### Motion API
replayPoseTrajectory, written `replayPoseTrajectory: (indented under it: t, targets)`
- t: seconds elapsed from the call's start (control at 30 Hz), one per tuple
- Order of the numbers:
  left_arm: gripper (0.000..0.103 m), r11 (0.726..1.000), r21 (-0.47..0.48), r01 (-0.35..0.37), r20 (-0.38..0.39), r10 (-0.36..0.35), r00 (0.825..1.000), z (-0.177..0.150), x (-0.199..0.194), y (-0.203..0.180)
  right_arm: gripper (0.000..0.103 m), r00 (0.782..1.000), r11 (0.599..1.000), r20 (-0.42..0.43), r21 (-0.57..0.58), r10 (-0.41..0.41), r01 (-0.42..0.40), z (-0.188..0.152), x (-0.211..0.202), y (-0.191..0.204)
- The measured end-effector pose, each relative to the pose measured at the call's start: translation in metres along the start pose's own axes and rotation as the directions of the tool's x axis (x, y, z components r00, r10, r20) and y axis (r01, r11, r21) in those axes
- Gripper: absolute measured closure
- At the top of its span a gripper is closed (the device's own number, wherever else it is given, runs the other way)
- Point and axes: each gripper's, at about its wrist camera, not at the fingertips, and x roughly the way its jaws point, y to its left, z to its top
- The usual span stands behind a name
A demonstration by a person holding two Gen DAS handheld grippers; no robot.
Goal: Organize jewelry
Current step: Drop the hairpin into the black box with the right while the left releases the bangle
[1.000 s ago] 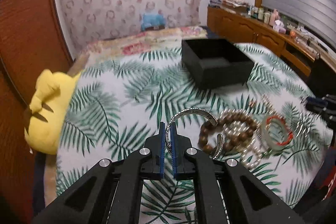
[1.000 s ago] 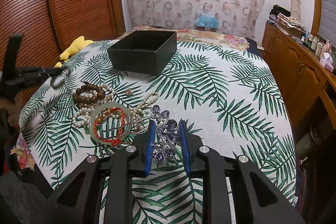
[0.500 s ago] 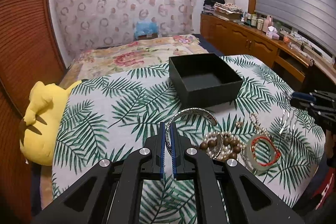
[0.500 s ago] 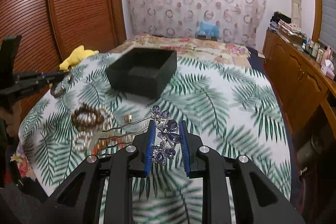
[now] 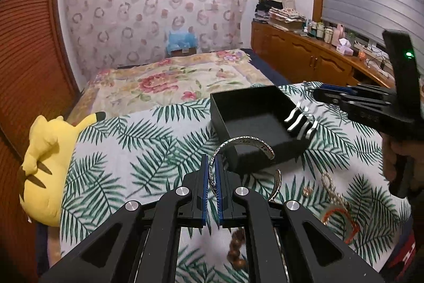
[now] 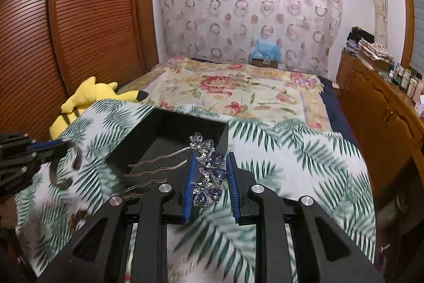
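Now left gripper [image 5: 212, 169] clamps silver cuff [image 5: 247, 142] just short of black box [image 5: 254, 123]; right gripper [image 6: 210, 177] grips purple hair comb [image 6: 209, 169], prongs over box rim.

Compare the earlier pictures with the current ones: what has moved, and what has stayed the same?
Both grippers have carried their pieces toward the black box. The right gripper has lifted the purple hair comb off the bedspread, and its prongs now hang over the box. The left gripper has brought the silver bangle close to the box. Both grips are unchanged; the box stays put.
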Motion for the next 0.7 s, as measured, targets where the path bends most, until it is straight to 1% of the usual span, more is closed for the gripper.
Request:
replayPoseTrajectory:
  t: [0.1,0.23,0.43,0.5,0.7]
  targets:
    - [0.099,1.0,-0.002,-0.004,0.002,0.004,1.0,0.009,0.006,0.003,0.078,1.0,1.0,-0.009,-0.014,-0.01,0.01,0.009,0.016,0.002]
    - [0.099,1.0,0.012,-0.015,0.0,0.015,1.0,0.023,0.017,0.003,0.078,0.999,0.999,-0.002,-0.027,-0.034,0.034,0.011,0.02,0.001]
    - [0.099,0.999,0.049,-0.014,-0.039,0.016,0.999,0.043,0.049,-0.011,0.078,0.998,0.998,0.006,-0.008,-0.07,0.07,0.016,0.016,-0.014]
    - [0.099,0.998,0.056,-0.004,-0.053,0.007,0.999,0.047,0.061,-0.018,0.078,0.997,0.997,0.01,-0.001,-0.075,0.075,0.016,0.013,-0.018]
    - [0.098,0.996,0.091,0.004,-0.101,0.005,0.995,0.05,0.089,-0.035,0.078,0.997,0.997,0.017,0.004,-0.078,0.078,0.016,0.012,-0.023]
